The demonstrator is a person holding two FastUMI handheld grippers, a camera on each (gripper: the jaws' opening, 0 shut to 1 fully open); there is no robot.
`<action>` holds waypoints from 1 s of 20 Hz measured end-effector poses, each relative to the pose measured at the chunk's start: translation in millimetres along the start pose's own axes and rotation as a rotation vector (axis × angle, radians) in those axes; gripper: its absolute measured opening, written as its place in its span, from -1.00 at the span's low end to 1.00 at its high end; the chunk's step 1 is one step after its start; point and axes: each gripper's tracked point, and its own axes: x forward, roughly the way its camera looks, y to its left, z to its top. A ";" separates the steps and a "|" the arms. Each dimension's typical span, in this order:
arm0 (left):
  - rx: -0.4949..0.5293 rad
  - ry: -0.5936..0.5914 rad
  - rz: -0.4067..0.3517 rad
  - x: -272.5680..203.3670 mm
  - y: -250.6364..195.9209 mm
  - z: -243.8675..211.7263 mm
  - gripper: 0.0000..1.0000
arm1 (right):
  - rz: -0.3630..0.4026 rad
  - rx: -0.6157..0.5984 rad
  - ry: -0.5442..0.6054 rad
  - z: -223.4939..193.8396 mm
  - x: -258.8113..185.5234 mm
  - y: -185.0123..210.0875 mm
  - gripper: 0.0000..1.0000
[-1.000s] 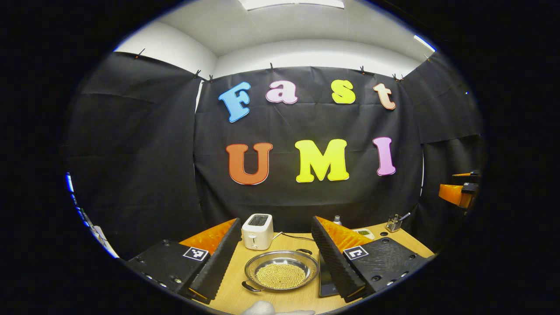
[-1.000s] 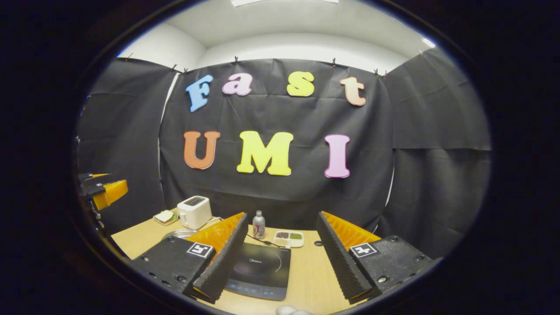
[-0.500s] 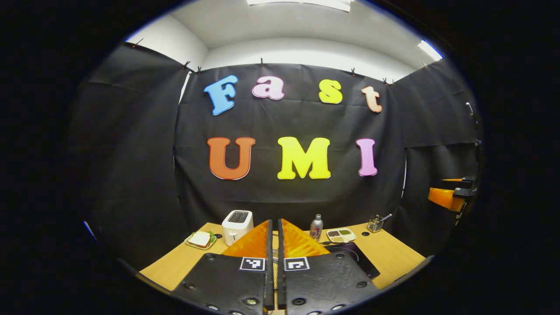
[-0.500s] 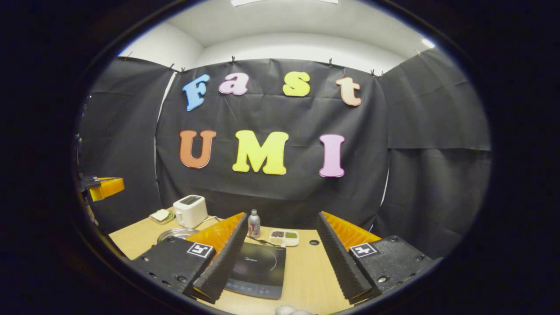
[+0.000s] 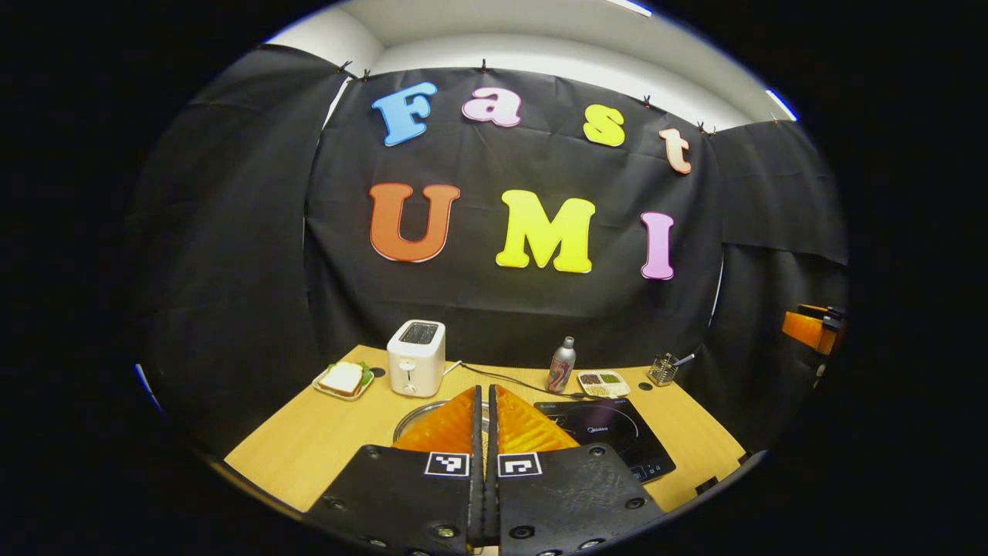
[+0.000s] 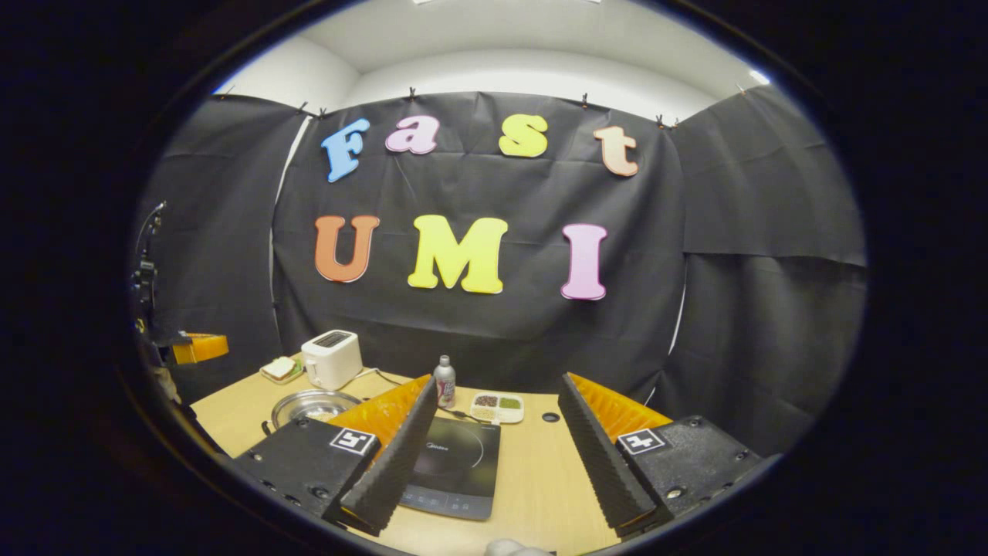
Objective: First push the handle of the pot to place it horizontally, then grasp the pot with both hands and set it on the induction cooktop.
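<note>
Two grippers are up over the table, and they differ: your left gripper (image 5: pixel 485 401) has its fingers pressed together with nothing between them, while your right gripper (image 6: pixel 494 432) has its fingers spread wide with nothing held. Take the induction cooktop (image 6: pixel 451 467) as your landmark. The pot (image 6: pixel 312 405) sits on the wooden table (image 6: pixel 540 479) just to the left of the cooktop, close to it but not on it; in the left gripper view its rim (image 5: pixel 409 415) peeks out beside the closed fingers. The toaster (image 6: pixel 332 359) stands behind the pot, with a sandwich plate (image 6: pixel 281 369) left of that, and the bottle (image 6: pixel 444 382) and small divided dish (image 6: pixel 498 408) stand behind the cooktop. The pot looks like thin, stiff, polished metal, shallow and wide, so expect it to be slick under the pads and fairly light, though what it holds cannot be made out from here. A small dark handle (image 6: pixel 268 427) shows at its near-left edge; the opposite one is hidden. A closed left gripper seems suited to nudging that handle round until the handles lie level with the cooktop's front. For the lift, I'd take one handle in each gripper rather than the slippery rim, and keep it level.
</note>
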 end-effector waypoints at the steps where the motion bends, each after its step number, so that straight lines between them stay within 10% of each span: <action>1: 0.002 0.024 0.017 2.0 5.0 -9.7 -1.00 | -0.003 0.002 0.005 -1.5 0.8 -0.9 0.94; 20: 0.031 0.458 0.114 49.9 42.0 -220.2 -1.00 | -0.045 -0.025 0.112 -19.0 9.3 -6.6 0.94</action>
